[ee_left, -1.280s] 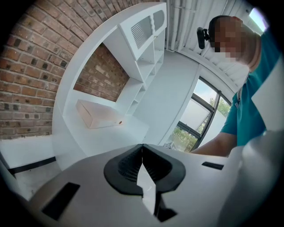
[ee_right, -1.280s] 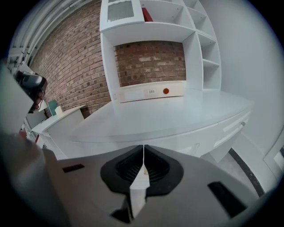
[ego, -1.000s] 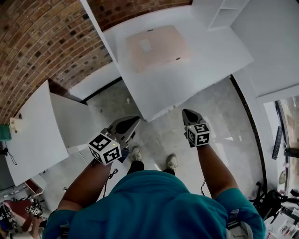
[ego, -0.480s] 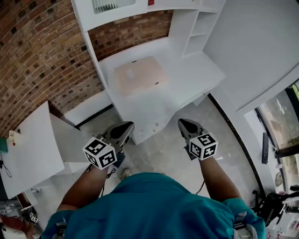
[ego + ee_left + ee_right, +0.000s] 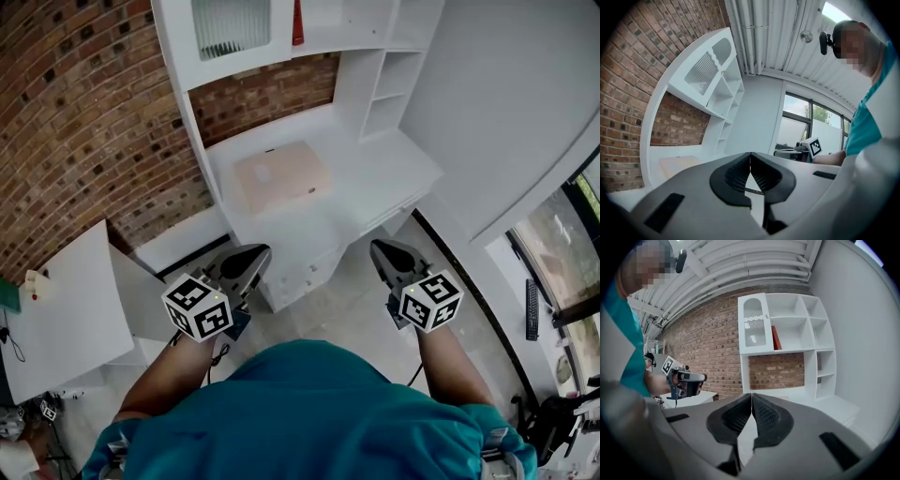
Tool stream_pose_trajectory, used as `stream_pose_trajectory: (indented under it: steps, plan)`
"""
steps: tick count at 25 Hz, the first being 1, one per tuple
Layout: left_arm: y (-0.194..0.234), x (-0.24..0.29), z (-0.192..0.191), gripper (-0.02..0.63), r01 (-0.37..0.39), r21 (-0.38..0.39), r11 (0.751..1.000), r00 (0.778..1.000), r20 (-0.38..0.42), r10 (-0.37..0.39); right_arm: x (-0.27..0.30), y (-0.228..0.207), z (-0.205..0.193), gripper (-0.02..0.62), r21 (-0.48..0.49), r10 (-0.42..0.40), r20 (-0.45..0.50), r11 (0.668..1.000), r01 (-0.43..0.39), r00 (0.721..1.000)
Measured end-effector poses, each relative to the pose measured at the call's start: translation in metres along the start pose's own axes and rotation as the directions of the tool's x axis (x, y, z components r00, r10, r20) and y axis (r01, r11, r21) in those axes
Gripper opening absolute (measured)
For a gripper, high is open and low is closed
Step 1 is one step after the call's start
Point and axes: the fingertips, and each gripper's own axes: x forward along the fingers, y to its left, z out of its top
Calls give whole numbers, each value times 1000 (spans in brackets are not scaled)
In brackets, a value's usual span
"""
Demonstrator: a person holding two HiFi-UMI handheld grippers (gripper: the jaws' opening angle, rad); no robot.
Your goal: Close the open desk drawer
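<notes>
Left gripper [image 5: 249, 257], lower left of centre: jaws pressed together, nothing between them. White desk drawer fronts [image 5: 302, 272], centre frame under the white desk [image 5: 375, 178] edge, lie between and just ahead of both tips, long axis lower left to upper right; which one stands open I cannot tell. Right gripper [image 5: 379, 249], right of centre: jaws likewise closed, empty; the left tip looks nearer.

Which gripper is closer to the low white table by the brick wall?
Left. The left gripper hangs beside the white table, over the floor; the right gripper is farther off, across the person's body, before the desk.
</notes>
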Motion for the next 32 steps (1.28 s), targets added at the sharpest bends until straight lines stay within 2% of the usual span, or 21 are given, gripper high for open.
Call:
stream_pose_trajectory:
  steps: [11,32]
  plan:
    - [-16,0,32,17,10,54,998,999,37,-12,-19,-1,38,21,-17,7,78,1000,-5,997]
    - [-19,1,33,17,7,47,999,999,44,-9,-18,-1,37,20,-47,18,73,999,-15,997]
